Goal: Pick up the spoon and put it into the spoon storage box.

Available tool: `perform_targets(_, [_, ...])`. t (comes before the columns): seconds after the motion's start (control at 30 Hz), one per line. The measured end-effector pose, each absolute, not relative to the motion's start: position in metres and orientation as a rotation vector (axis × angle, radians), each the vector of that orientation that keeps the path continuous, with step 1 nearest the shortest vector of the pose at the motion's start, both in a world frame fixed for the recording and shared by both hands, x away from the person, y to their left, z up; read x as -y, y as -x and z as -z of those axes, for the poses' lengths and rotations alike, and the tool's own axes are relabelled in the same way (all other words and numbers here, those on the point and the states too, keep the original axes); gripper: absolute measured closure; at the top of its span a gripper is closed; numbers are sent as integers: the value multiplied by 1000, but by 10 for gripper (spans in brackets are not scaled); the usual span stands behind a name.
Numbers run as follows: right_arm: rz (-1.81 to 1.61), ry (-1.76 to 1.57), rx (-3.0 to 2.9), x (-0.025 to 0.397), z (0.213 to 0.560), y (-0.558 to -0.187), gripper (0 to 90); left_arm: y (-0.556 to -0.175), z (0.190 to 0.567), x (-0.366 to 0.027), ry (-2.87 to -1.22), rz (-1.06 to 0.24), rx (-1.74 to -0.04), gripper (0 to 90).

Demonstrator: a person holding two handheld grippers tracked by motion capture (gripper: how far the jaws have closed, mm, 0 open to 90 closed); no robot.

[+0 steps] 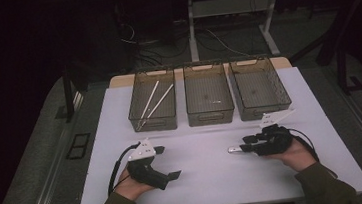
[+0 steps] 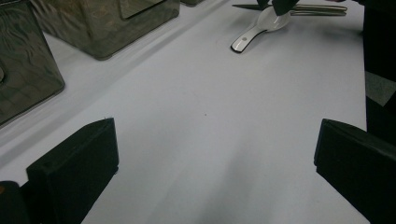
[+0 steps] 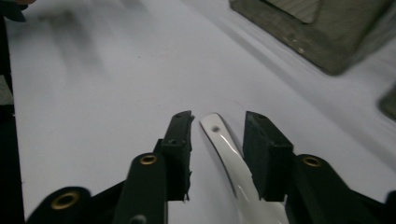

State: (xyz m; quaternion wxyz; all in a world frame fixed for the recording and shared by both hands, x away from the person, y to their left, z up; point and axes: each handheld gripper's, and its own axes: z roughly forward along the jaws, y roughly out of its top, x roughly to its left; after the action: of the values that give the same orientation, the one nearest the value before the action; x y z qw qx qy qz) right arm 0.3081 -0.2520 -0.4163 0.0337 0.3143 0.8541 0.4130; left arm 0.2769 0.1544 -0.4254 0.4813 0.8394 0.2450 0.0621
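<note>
I saw the white spoon [image 3: 227, 161] lying on the white table [image 1: 216, 174], and I take it as my landmark. The right gripper [image 3: 218, 128] was placed around its handle: one black jaw stood on each side of the handle, with a narrow gap on both sides, so the jaws were only partly closed and did not press the spoon. In the left gripper view the spoon [image 2: 254, 31] lay flat, its handle end pointing away from the right gripper [image 2: 280, 7]. Some thin metal pieces [image 2: 320, 9] lay just behind the spoon there, but I could not tell what they were. The left gripper [image 1: 167, 162] was well apart from the spoon, on the other side of the table, and its jaws stood wide open with nothing between them, only bare table. Beyond the spoon, toward the far edge of the table, three dark transparent bins stood in a row, close to each other. The middle bin [image 1: 210, 111] was the one almost straight behind the spoon; I saw a small pale mark on its bottom, too small to name. The right bin [image 1: 262, 104] stood just beside it, nearest to the right gripper, and I could see nothing inside. The left bin [image 1: 154, 119] was the farthest from the spoon and it held two long white sticks [image 1: 154, 102], which leaned diagonally inside it.
</note>
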Motion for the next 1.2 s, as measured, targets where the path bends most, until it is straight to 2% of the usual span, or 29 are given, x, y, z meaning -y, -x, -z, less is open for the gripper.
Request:
perform_targets(0.17, [-1251,-1021,-2589,275,412,-309,519,-277,425,-154,-2043,-145,-602,0])
perform_targets(0.4, [-1194,-1062,-2584,295,415,-307,495,-277,426,-154,-2047,-143,-599,0])
perform_targets(1.2, [-1107,-1136,-2602,309,426,-299,582,-276,425,-154,-2053,-142,-598,0])
